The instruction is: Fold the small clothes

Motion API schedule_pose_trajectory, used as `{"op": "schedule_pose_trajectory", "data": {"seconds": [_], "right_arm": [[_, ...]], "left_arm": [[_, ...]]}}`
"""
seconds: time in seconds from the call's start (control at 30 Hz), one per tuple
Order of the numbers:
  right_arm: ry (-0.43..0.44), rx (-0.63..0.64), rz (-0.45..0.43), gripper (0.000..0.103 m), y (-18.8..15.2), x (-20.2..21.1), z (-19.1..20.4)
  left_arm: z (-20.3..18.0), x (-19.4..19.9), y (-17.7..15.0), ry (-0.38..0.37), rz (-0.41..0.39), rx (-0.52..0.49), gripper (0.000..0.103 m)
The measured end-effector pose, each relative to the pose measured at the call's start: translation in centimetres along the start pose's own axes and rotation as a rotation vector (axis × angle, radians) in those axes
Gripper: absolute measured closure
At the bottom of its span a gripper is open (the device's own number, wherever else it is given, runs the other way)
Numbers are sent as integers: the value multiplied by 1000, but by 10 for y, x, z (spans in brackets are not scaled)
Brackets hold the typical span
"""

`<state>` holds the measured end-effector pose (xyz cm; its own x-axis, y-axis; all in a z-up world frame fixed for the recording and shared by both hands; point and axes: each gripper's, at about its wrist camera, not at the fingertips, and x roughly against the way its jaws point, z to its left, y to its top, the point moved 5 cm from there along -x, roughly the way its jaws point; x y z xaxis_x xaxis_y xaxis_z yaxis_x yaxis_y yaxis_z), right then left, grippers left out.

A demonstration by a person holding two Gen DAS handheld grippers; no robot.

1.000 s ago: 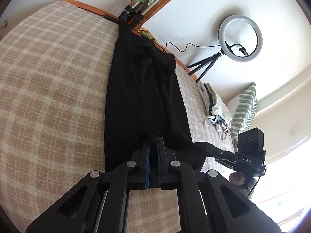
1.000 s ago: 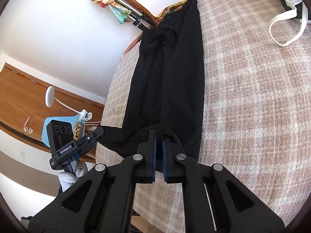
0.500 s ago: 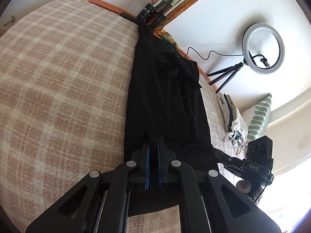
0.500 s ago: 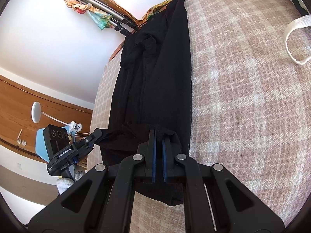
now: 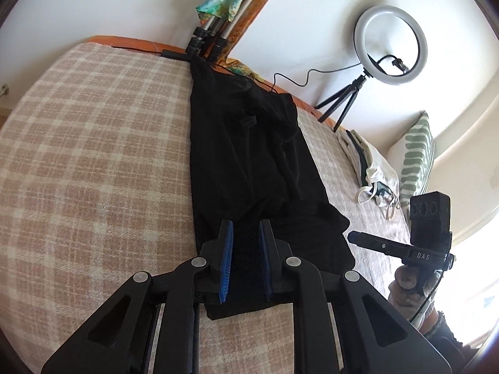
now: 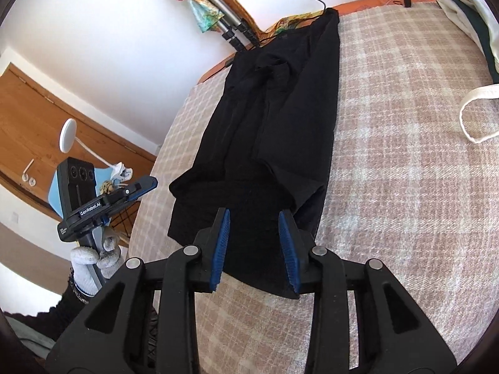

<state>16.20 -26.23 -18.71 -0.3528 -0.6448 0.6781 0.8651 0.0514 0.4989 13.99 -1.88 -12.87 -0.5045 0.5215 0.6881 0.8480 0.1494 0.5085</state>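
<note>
A long black garment lies flat along the plaid bed cover, folded lengthwise, its near end turned over; it also shows in the right wrist view. My left gripper is open just above the garment's near end, jaws apart with nothing between them. My right gripper is open over the same near end, its blue pads spread wide. The right gripper also shows in the left wrist view, and the left gripper in the right wrist view, each beside the garment.
The pink and cream plaid cover spreads on both sides. White clothes and a green striped pillow lie to the right. A ring light on a tripod and a larger tripod stand at the far edge.
Both grippers were shut on the garment's near end and have opened, letting it drop flat. The near end now lies folded on the cover.
</note>
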Motion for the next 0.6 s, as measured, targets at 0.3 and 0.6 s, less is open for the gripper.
{"op": "schedule_pose_trajectory", "data": {"seconds": [0.3, 0.6], "right_arm": [[-64, 85, 88, 70, -8, -37, 11], [-141, -5, -50, 70, 39, -25, -19]], "left_arm": [[15, -40, -17, 86, 138, -42, 88], [15, -50, 28, 95, 32, 2, 88]]}}
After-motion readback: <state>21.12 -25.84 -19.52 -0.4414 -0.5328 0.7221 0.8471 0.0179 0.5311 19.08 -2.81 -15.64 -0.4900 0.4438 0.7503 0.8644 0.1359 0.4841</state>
